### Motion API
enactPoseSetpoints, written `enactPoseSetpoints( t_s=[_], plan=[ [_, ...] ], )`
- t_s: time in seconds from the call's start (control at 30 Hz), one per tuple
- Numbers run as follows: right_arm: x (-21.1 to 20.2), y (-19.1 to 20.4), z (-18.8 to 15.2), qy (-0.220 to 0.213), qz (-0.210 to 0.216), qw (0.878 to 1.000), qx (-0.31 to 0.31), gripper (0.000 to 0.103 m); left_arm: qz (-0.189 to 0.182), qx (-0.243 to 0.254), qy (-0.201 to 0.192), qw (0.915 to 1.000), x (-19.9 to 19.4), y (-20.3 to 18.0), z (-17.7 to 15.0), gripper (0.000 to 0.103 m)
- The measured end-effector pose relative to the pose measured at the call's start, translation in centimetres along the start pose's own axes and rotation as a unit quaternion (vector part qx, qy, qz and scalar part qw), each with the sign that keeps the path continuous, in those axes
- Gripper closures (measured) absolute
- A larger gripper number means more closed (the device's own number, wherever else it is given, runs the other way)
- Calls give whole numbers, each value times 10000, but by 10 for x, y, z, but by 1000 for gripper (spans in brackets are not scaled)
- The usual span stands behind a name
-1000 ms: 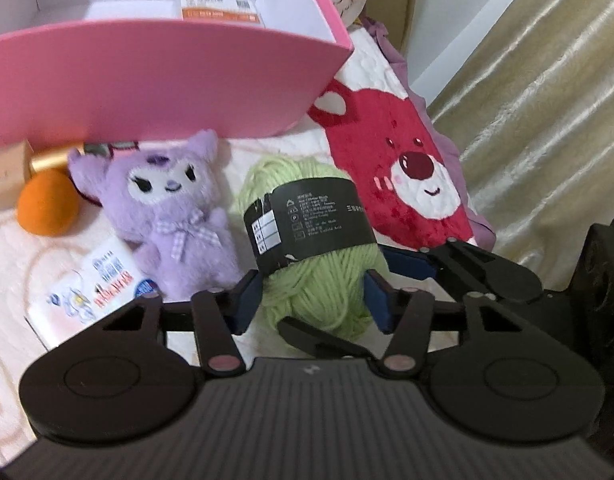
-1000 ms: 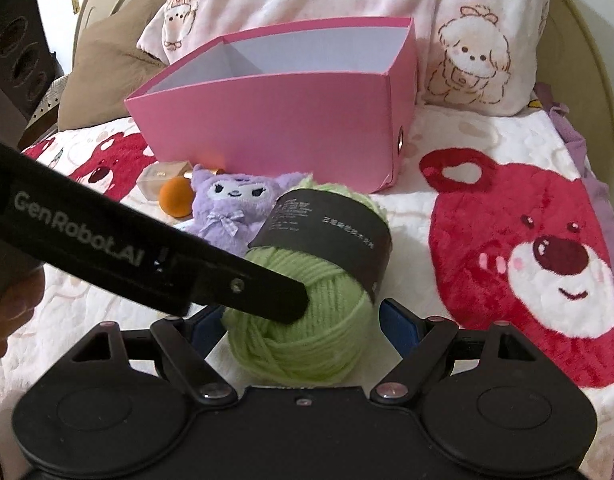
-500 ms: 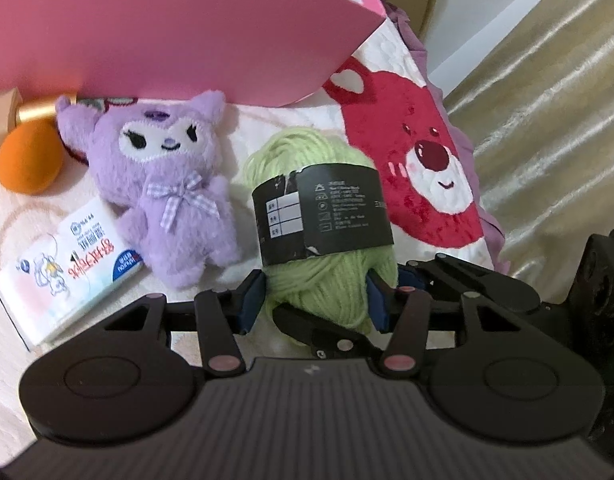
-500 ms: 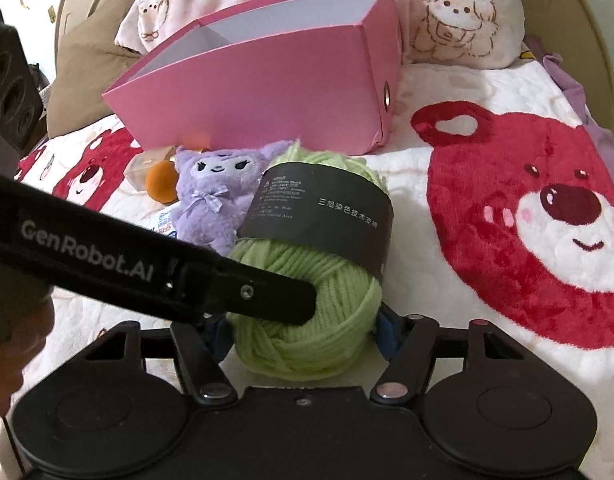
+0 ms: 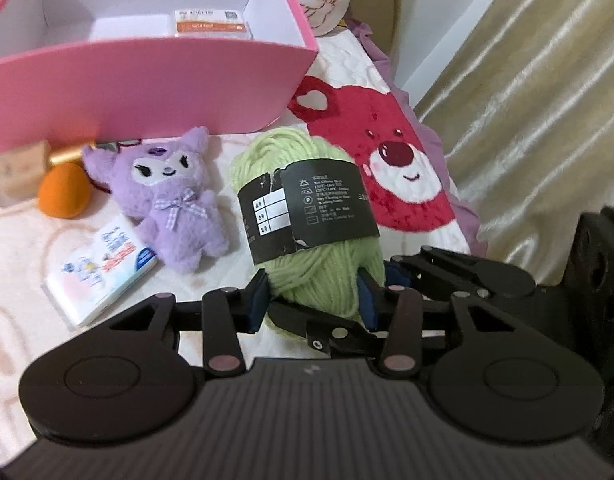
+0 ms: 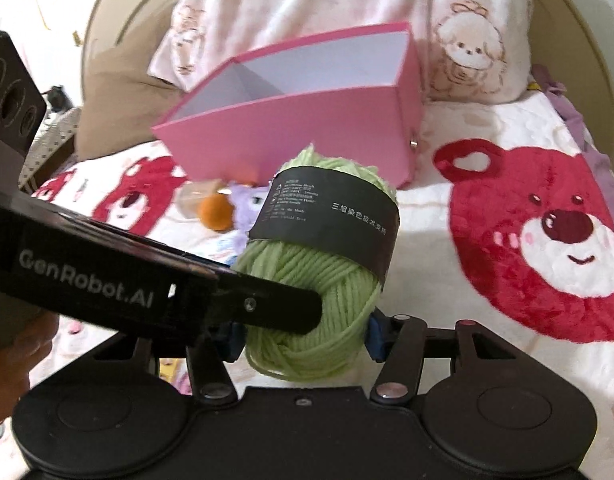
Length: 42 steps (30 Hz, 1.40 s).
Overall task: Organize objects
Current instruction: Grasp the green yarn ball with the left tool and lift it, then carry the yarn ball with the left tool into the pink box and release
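Both your left gripper [image 5: 313,300] and right gripper [image 6: 303,336] are closing on the near end of the green yarn ball [image 5: 307,216], pads pressing it, just in front of the pink box [image 5: 147,92]; squeeze evenly, lift together over the wall.

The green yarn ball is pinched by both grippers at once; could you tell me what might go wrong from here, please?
1. Both the left gripper and right gripper, jaws closing, squeeze only the near end of the green yarn ball; the soft ball may slip or sag.
2. The black paper band looks torn and could slide off.
3. The pink box has tall walls; a low carry might knock it or the purple plush.
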State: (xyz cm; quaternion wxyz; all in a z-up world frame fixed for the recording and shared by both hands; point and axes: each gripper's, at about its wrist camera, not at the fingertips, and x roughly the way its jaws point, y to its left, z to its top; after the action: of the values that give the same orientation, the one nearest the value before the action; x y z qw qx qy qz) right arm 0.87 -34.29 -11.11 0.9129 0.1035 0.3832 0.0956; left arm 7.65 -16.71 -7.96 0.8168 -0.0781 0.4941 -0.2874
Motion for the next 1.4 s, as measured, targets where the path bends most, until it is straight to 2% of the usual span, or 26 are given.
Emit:
enactPoseSetpoints(
  t_s=[0.23, 0.3, 0.5, 0.6, 0.7, 0.87, 1.03, 1.1, 1.23, 1.33, 1.4],
  plan=[
    [-14, 21, -8, -94, 304, 9994, -103, 43, 89, 169, 113, 9998, -29, -1, -12, 60],
    [-17, 29, -8, -152, 346, 9992, -110, 43, 162, 270, 37, 9995, -38, 0, -15, 60],
    [-25, 62, 1, -240, 208, 9994, -158, 43, 272, 350, -139, 9989, -68, 5, -17, 60],
    [-35, 83, 11, -330, 108, 9987, -374, 43, 138, 312, -104, 9994, -91, 12, -9, 60],
    [-45, 101, 30, -432, 88, 9980, -459, 43, 112, 414, -47, 9991, -117, 14, 7, 60],
    [-58, 129, 68, -665, 62, 9959, -606, 43, 453, 653, 58, 9968, -158, 7, 44, 60],
    [-56, 138, 111, -724, 173, 9966, -347, 43, 835, 783, 159, 9933, -179, 4, 86, 60],
    [-53, 139, 129, -720, 200, 9969, -251, 43, 834, 690, 221, 9939, -184, 8, 104, 60],
    [-42, 140, 164, -716, 123, 9969, -293, 43, 849, 738, 51, 9936, -187, 18, 134, 60],
    [-22, 135, 183, -494, 148, 9986, -88, 43, 917, 733, -56, 9931, -178, 28, 147, 60],
    [-5, 136, 193, -307, -39, 9993, -205, 43, 824, 565, -70, 9950, -166, 42, 156, 60]
  ],
)
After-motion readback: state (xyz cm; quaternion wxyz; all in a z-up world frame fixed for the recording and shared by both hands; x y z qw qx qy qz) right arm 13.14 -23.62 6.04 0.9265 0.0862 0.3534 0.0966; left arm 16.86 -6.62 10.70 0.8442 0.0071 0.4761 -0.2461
